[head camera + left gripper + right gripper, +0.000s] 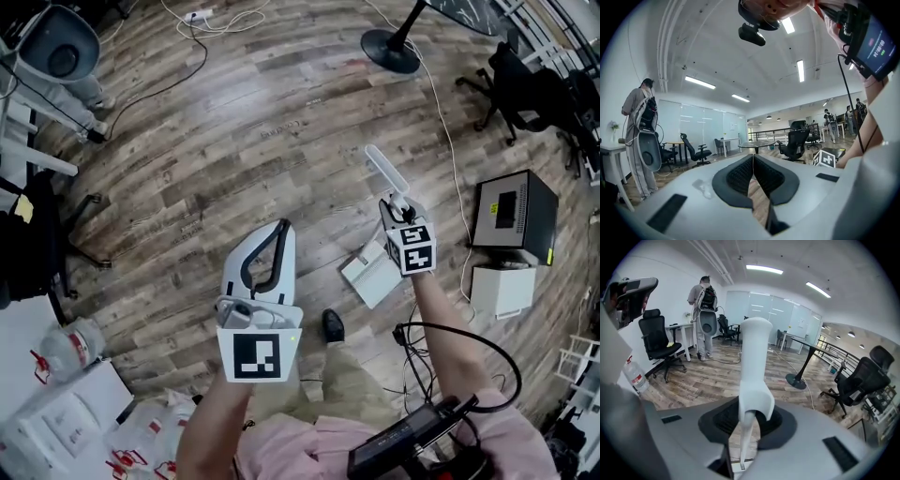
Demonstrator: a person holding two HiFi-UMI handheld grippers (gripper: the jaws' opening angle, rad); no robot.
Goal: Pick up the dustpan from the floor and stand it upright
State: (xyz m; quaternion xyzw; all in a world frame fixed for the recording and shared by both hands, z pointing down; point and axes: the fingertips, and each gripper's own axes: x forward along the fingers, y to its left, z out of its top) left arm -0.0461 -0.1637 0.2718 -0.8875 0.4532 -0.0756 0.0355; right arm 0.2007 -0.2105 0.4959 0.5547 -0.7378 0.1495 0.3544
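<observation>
The white dustpan (373,274) hangs with its pan low beside my shoe and its long handle (382,169) pointing up. My right gripper (398,202) is shut on that handle. In the right gripper view the handle (754,357) rises straight up between the black pads, with the right gripper (749,420) clamped round its narrow lower part. Whether the pan touches the floor I cannot tell. My left gripper (278,230) is held apart to the left, shut and holding nothing. In the left gripper view the left gripper (752,161) has its pads meeting at the tips.
Wood floor all round. A black box (514,214) and a white box (503,289) sit right of the dustpan, with a cable (448,141) running past them. A fan base (390,49) and an office chair (525,84) stand further off. Bottles (70,345) lie at the lower left.
</observation>
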